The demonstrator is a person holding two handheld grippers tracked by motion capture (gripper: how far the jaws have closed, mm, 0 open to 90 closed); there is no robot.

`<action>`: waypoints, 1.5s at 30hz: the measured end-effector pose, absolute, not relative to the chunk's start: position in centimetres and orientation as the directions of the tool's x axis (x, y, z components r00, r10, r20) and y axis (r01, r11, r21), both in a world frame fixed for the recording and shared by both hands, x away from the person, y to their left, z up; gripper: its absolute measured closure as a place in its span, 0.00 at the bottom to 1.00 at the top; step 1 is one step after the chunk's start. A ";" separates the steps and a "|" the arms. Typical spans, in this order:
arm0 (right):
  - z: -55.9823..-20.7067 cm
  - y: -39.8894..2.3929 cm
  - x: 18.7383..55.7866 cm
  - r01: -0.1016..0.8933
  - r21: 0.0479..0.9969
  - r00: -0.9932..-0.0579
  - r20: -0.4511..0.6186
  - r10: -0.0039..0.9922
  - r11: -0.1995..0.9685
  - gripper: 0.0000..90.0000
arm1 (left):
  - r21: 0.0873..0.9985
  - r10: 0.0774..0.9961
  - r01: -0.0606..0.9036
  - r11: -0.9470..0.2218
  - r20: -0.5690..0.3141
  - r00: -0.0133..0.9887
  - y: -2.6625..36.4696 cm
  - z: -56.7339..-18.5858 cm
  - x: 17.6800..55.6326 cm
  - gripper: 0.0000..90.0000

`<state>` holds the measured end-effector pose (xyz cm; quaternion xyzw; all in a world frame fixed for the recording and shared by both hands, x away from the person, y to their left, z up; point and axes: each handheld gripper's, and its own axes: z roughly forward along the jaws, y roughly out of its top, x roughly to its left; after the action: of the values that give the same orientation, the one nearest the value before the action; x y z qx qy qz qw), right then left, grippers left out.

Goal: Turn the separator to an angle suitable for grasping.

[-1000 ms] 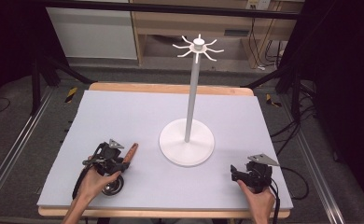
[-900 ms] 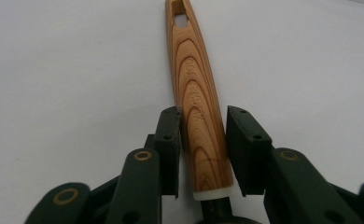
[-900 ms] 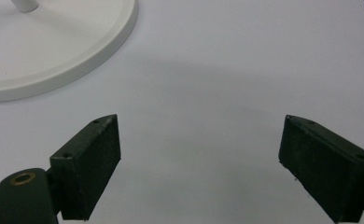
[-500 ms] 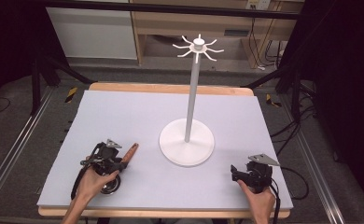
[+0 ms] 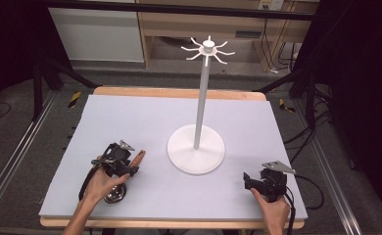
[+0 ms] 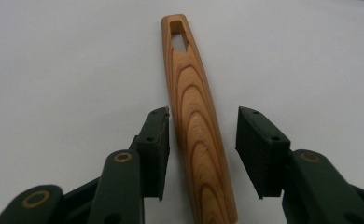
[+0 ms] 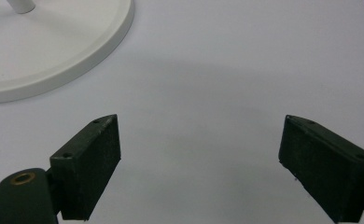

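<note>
The left gripper [image 6: 201, 154], jaws parted, straddles a wooden handle [image 6: 194, 121] on the counter [image 5: 130, 122], apparently about to close, while the right gripper [image 7: 199, 163] gapes wide, empty.

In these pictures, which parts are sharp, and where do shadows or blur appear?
Left gripper view: the wooden handle shows crisp grain, and its far slotted end is sharp too. Right gripper view: a soft shadow lies on the mat between the jaws; the stand base is evenly lit. High view: slightly soft overall.
</note>
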<state>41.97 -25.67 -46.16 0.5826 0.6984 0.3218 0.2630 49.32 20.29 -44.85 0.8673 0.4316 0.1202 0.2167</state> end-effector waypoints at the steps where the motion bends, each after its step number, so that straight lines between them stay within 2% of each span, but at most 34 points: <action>1: -46.2 -25.7 42.0 0.643 0.757 -0.185 0.006 0.983 0.116 0.15 | 0.468 0.798 0.699 -0.542 0.026 0.602 20.1 -44.8 49.6 0.62; 9: -46.1 -25.8 42.1 0.649 0.752 -0.190 0.012 0.982 0.116 0.15 | 0.405 0.796 0.717 -0.567 0.045 0.604 19.4 -45.0 50.8 0.68; 23: -46.4 -25.9 42.4 0.662 0.741 -0.199 0.023 0.980 0.117 0.15 | 0.368 0.818 0.758 -0.539 0.013 0.575 19.2 -45.0 51.4 0.68; 34: -46.5 -25.8 42.4 0.668 0.734 -0.205 0.027 0.978 0.120 0.15 | 0.375 0.842 0.778 -0.504 0.012 0.539 19.2 -45.0 51.3 0.74; 45: -46.5 -26.0 42.5 0.671 0.733 -0.200 0.034 0.979 0.112 0.14 | 0.389 0.835 0.770 -0.506 -0.004 0.551 19.5 -44.9 51.4 0.75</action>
<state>42.46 -26.00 -46.53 0.5847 0.7056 0.3197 0.2409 51.44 19.55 -44.91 0.8628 0.4649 0.0923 0.1756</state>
